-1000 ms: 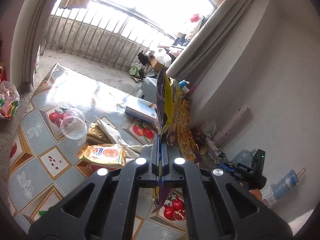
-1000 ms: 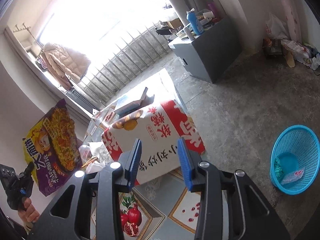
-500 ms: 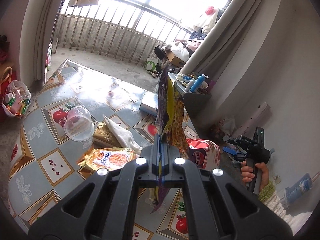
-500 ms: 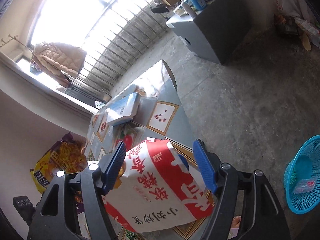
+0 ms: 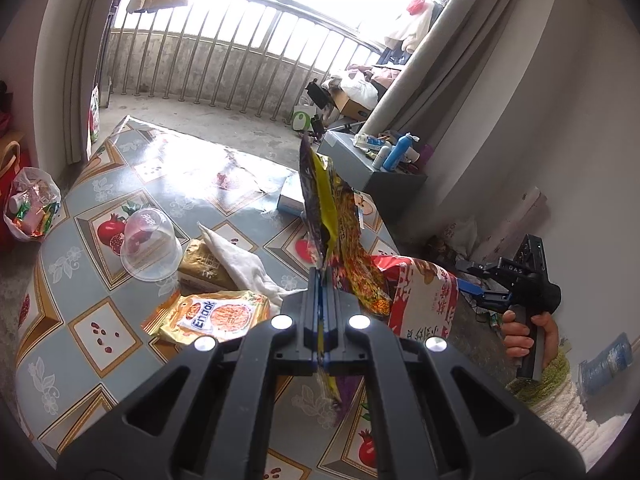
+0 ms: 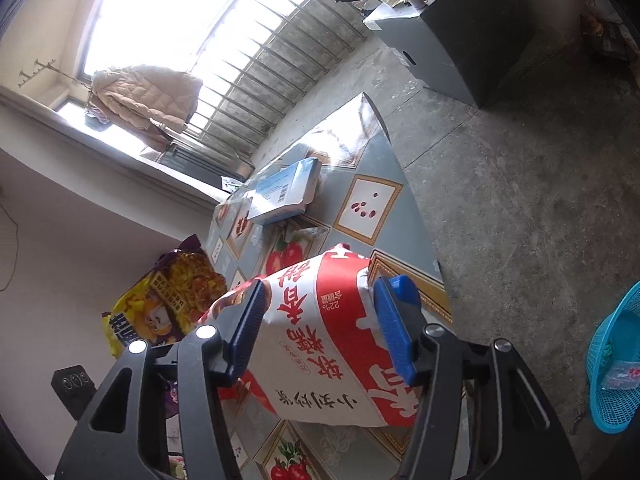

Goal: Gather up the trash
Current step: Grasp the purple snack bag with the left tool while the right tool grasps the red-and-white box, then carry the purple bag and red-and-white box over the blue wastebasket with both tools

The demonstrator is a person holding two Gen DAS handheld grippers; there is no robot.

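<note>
My left gripper (image 5: 321, 280) is shut on a purple and yellow noodle wrapper (image 5: 328, 216) and holds it upright above the table. The wrapper also shows at the left of the right wrist view (image 6: 168, 300). My right gripper (image 6: 320, 312) has its blue pads on either side of a red and white snack bag (image 6: 332, 344) and holds it above the table's edge. That bag and the right gripper (image 5: 472, 292) show at the right of the left wrist view. A blue waste basket (image 6: 616, 368) stands on the floor at the right.
On the patterned table (image 5: 96, 320) lie an orange Enaak packet (image 5: 216, 316), a gold packet (image 5: 200, 264), a white cloth (image 5: 240, 260), a clear plastic cup (image 5: 148, 240) and a blue box (image 6: 284, 188). A grey cabinet (image 6: 452, 48) stands behind, on bare concrete floor.
My right gripper has closed in on the red and white bag and lifted it off the table. The left gripper has held the wrapper and tilted a little.
</note>
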